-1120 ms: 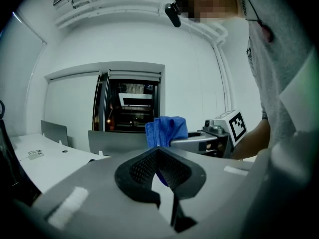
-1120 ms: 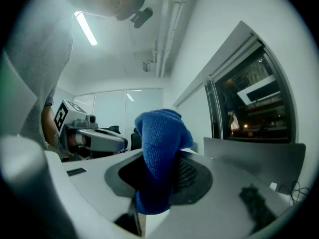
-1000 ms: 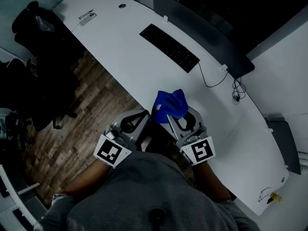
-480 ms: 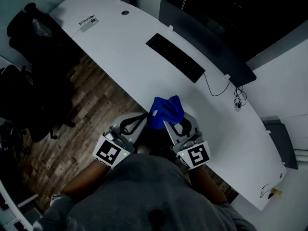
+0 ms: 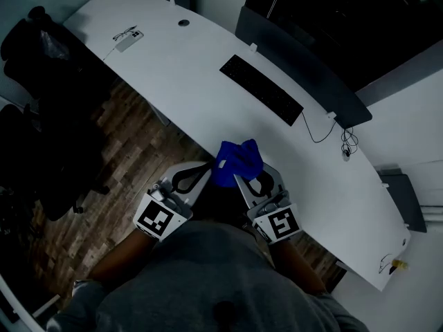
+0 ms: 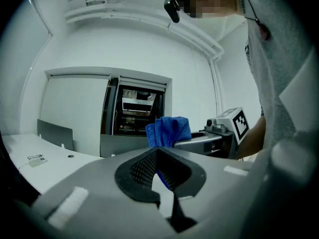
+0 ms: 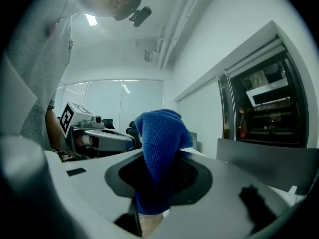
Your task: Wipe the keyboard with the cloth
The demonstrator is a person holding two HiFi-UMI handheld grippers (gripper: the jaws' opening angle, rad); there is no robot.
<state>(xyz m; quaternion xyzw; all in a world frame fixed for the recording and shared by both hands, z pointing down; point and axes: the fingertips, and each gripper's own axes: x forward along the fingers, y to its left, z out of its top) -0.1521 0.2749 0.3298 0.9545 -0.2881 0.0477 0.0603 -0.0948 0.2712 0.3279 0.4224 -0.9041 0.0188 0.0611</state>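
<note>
The black keyboard (image 5: 261,90) lies on the white desk (image 5: 201,95), in front of a dark monitor (image 5: 304,68). Both grippers are held close to my body at the desk's near edge, well short of the keyboard. My right gripper (image 5: 240,174) (image 7: 149,195) is shut on a bunched blue cloth (image 5: 237,162) (image 7: 159,148), which rises out from between its jaws. Just to its left, my left gripper (image 5: 208,170) (image 6: 164,183) has its jaws together with nothing in them. The cloth (image 6: 168,131) and the right gripper show beyond it in the left gripper view.
A thin cable (image 5: 318,133) runs from the keyboard's right end toward the desk's back edge. A small flat item (image 5: 129,37) lies on the far left of the desk. A dark chair (image 5: 41,81) stands on the wooden floor (image 5: 131,151) at the left.
The grippers and the cloth have stayed near my body, drifting slightly left. The head view has shifted, so the desk and keyboard sit further right and up in the frame.
</note>
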